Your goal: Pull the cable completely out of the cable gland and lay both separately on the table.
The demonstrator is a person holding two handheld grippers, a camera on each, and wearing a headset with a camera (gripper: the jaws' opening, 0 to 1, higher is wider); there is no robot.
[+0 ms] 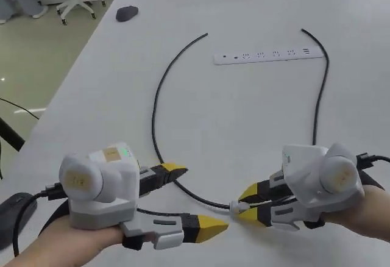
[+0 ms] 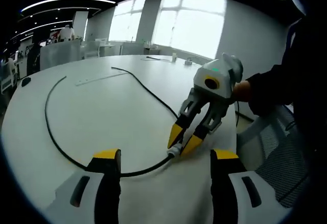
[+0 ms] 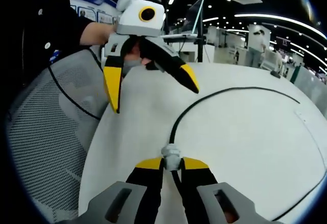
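Right gripper view: my right gripper pinches the small white cable gland near the table edge, while my left gripper hovers wide open. The black cable looks light and limp, so I judge the best hold to be just beside the gland.

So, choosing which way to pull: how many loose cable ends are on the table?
2. One cable end lies by the power strip's left end; the other end lies by its right end. More may hide behind the right gripper.
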